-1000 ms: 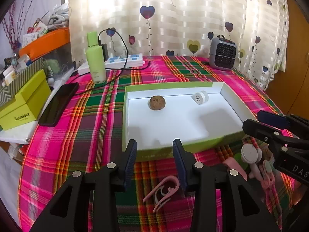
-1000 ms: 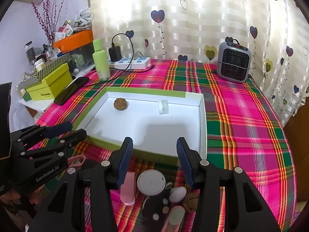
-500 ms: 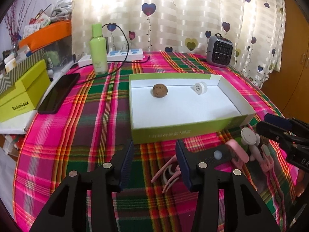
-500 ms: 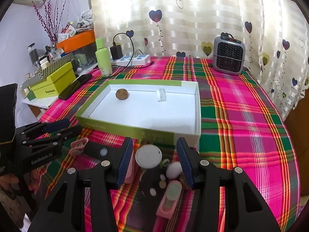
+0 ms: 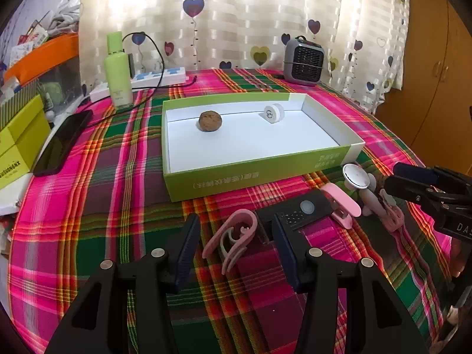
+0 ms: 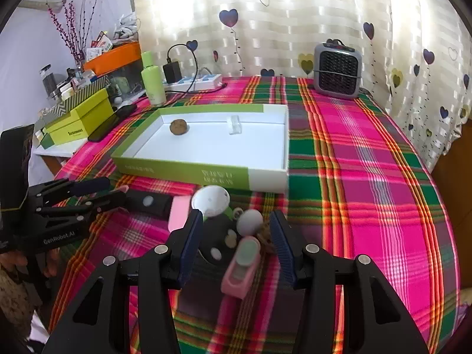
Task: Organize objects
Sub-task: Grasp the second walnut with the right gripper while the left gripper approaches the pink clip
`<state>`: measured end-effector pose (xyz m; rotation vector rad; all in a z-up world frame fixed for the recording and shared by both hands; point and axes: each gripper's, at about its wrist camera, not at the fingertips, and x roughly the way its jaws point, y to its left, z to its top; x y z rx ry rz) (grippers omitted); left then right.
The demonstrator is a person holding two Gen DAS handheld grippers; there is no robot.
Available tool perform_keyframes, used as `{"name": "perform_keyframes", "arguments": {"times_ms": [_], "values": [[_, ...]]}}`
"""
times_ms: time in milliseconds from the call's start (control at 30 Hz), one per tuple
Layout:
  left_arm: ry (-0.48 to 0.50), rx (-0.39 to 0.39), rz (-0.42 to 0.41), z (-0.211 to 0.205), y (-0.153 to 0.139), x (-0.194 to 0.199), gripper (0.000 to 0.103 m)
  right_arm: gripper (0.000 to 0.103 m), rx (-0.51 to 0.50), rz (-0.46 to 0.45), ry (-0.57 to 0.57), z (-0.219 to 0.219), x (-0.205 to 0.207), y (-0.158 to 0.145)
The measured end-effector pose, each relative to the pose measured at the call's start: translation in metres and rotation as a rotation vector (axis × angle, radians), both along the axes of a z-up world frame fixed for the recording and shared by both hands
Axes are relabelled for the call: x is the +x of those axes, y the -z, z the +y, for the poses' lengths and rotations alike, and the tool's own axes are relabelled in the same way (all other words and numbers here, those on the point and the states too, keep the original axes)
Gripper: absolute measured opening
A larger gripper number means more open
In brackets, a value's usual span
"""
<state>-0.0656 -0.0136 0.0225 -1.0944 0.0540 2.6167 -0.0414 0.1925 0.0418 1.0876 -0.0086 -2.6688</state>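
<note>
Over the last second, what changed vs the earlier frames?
Both grippers pulled back from the green box toward the loose items in front of it. The left gripper, whose jaws have just been opening, now straddles the pink clip without holding it. The right gripper stayed open over the clutter. The brown ball and white roll stayed in the box.

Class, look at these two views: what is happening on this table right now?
A person holding two grippers is sorting small items into a green box. A brown ball and a white roll already lie inside. The left gripper, its jaws just opening wider, straddles a pink clip without pressing it. The right gripper is open over a pile of items in front of the box.
</note>
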Motion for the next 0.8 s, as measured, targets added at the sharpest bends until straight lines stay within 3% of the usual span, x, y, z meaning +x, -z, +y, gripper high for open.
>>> {"name": "perform_keyframes", "arguments": {"times_ms": [467,800], "values": [[0.008,0.025,-0.019,0.0,0.0,0.0,0.049,0.048,-0.023,-0.052,0.024,0.018,0.004,0.014],[0.027,0.045,-0.034,0.002,0.001,0.004,0.049,0.048,-0.043,-0.042,0.067,0.03,-0.001,0.013]]}}
